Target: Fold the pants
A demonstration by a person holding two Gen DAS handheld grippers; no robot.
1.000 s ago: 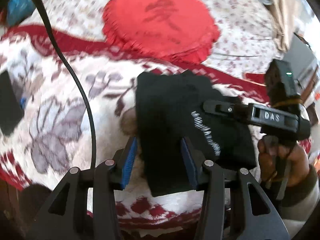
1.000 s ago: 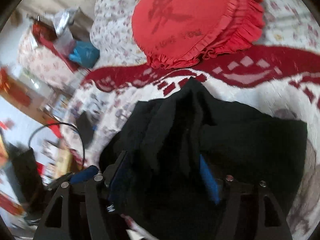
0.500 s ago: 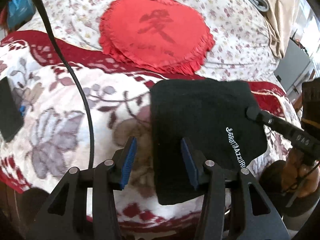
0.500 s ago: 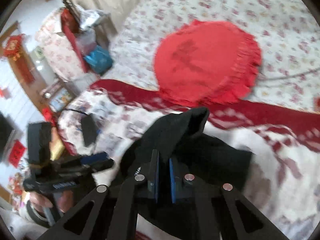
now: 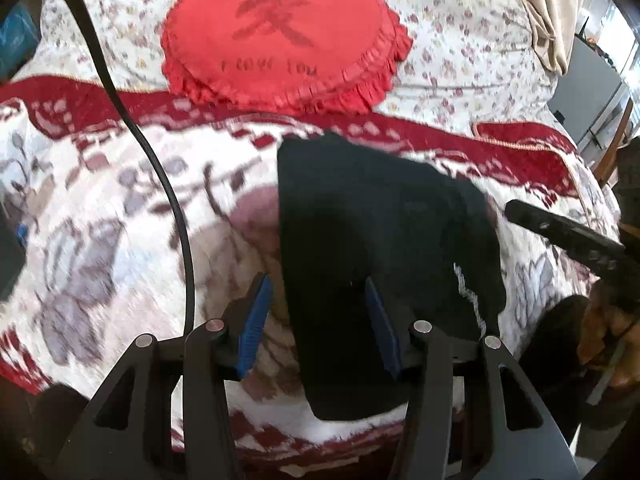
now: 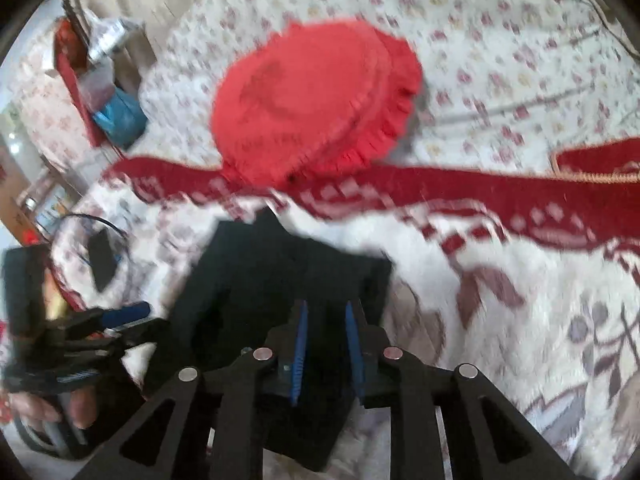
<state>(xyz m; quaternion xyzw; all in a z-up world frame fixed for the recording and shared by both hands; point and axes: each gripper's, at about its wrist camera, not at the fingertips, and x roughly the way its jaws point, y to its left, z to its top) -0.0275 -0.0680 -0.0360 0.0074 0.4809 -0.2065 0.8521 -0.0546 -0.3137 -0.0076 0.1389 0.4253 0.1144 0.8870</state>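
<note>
One folded black pants [image 5: 384, 240], one red cushion [image 5: 280, 36], two blankets, one black cable [image 5: 160, 176], two grippers.

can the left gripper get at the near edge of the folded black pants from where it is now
Probably yes. The left hand-held gripper hovers open right over the folded pants, their left edge between its fingers, nothing lying on top. The right hand-held gripper, jaws opening, is off to the side.

Motion blur smears the red cushion [image 6: 316, 100] and its lettering.
</note>
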